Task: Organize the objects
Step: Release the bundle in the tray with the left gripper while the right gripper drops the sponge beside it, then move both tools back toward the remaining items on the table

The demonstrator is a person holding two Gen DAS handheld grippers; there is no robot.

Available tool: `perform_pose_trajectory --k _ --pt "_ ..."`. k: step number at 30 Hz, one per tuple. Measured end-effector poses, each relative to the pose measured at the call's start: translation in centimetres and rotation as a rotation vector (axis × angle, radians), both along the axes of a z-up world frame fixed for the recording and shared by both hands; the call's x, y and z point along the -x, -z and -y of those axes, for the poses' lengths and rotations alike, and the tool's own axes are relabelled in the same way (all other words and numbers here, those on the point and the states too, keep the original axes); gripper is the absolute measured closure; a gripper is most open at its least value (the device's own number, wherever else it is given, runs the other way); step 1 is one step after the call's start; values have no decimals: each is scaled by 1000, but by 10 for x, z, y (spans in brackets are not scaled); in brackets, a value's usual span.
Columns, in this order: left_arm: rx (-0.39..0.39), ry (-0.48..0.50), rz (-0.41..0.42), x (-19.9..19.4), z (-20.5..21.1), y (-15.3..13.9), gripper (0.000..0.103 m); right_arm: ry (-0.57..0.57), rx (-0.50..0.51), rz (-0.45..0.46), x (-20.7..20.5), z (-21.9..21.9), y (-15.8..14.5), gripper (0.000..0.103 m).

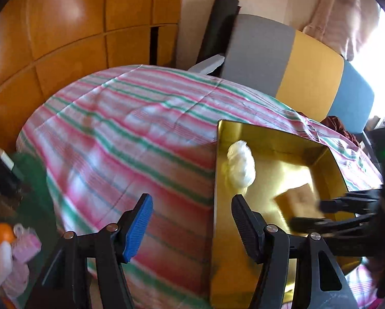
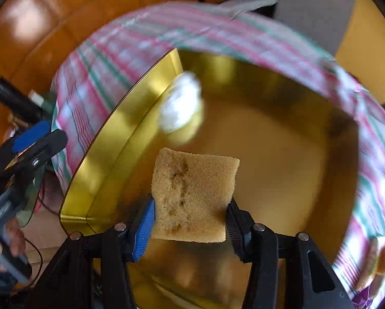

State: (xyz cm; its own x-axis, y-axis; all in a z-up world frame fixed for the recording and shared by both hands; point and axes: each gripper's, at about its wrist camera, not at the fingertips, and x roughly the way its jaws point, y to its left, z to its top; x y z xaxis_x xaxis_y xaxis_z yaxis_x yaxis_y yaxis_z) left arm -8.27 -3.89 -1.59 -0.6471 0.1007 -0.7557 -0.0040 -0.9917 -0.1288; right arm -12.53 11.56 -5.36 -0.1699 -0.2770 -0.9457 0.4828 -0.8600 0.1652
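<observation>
Two things belong to the gold box (image 2: 94, 180): a white fluffy ball (image 2: 180, 105) lying by its left wall, and a tan sponge (image 2: 193, 197). That sponge is a flat, porous square with darker dents on its face, pinched at its near side edges by the right claw (image 2: 190, 225), its face tilted up and its far edge pointing into the box. Left claw (image 1: 192, 225) gapes wide, empty, above the striped bedspread (image 1: 130, 134) and box rim.
</observation>
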Motion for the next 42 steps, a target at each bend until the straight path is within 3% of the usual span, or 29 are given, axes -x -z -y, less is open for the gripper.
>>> perform_pose_trajectory --k 3,6,8,10,15,25,35,42 --pt "-22 -19 11 -5 10 5 38 21 -34 13 17 32 12 50" --pt "-34 -29 13 -9 15 5 38 108 40 9 38 42 14 46" --pt "-39 -33 3 -12 19 4 37 185 93 18 47 37 13 29" --pt "-33 -37 -16 -16 21 2 32 217 144 15 48 30 8 22" --pt "-34 -40 -42 -21 21 -1 30 235 153 -38 34 8 -14 22" --pt "8 9 -82 -33 1 -11 27 215 20 -275 -31 -27 -50 22" --pt "47 85 -104 -51 -27 -19 27 330 39 -384 -88 -83 -74 22" --pt "55 153 -105 -56 -50 -20 27 476 63 -413 -120 -142 -80 22"
